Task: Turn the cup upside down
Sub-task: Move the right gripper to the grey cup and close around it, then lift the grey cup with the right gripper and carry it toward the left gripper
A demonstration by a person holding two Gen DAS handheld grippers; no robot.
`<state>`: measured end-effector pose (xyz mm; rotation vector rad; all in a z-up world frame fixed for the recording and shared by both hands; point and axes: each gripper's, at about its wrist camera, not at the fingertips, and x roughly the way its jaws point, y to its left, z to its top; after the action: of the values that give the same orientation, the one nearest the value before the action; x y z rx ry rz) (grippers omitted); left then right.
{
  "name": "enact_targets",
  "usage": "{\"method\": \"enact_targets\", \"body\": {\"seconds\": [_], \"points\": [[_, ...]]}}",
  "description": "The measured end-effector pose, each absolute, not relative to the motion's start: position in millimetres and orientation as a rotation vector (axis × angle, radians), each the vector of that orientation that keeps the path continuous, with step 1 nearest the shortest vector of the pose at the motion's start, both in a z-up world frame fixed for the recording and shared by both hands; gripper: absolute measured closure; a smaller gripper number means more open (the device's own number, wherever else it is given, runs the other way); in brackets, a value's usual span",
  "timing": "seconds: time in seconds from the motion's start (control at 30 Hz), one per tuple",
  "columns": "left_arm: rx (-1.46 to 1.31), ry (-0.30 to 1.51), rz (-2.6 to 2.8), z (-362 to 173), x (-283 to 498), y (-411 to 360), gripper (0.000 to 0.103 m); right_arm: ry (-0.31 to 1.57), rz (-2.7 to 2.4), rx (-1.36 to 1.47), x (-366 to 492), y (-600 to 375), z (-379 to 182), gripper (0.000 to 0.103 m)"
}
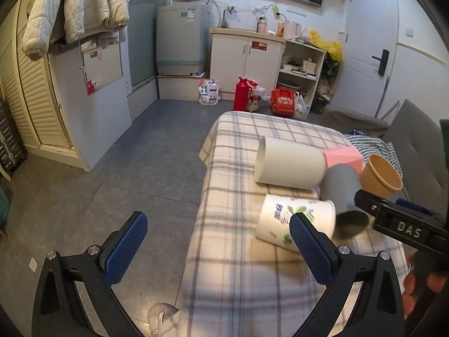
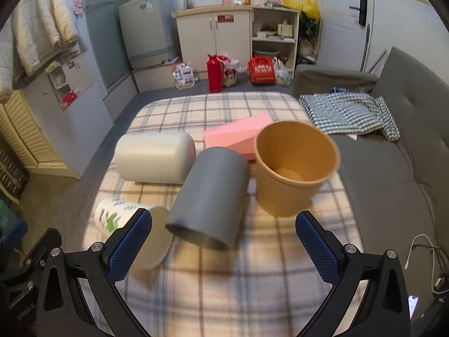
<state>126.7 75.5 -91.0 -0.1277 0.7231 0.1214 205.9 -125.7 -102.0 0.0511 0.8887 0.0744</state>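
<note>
Several cups lie on a plaid cloth (image 2: 224,280). A grey cup (image 2: 209,196) lies on its side, mouth toward me, between the jaws of my open right gripper (image 2: 223,241). A brown paper cup (image 2: 291,165) stands upright to its right. A cream cup (image 2: 155,161) and a printed white cup (image 2: 118,216) lie on their sides at left. A pink box (image 2: 238,134) lies behind. My left gripper (image 1: 217,241) is open and empty, its right finger just before the printed cup (image 1: 291,219). The grey cup (image 1: 341,193) and the right gripper's body (image 1: 398,221) show in the left wrist view.
The plaid surface (image 1: 252,295) ends at left over a grey floor (image 1: 140,154). A grey sofa (image 2: 407,140) with a checked cloth (image 2: 350,112) lies to the right. A red flask (image 2: 214,73), bags and cabinets (image 2: 216,33) stand at the back. A white cable (image 2: 415,247) lies at right.
</note>
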Motion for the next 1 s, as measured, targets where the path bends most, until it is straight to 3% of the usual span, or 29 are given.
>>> {"method": "enact_targets", "body": {"seconds": [0.17, 0.4, 0.47, 1.0], "points": [[-0.137, 0.741, 0.118, -100.5, 134.2, 80.6, 0.0, 0.953, 0.083, 0.087, 230.6, -118.9, -125.3, 0.011], [-0.116, 0.771, 0.108, -109.0, 138.6, 78.8, 0.0, 0.998, 0.116, 0.152, 238.2, -121.3, -144.1, 0.018], [-0.109, 0.777, 0.107, -109.5, 139.3, 77.3, 0.0, 1.013, 0.152, 0.166, 238.0, -120.3, -145.1, 0.028], [-0.069, 0.764, 0.099, -82.0, 88.9, 54.2, 0.0, 1.043, 0.208, 0.076, 129.8, -147.2, -124.0, 0.029]]}}
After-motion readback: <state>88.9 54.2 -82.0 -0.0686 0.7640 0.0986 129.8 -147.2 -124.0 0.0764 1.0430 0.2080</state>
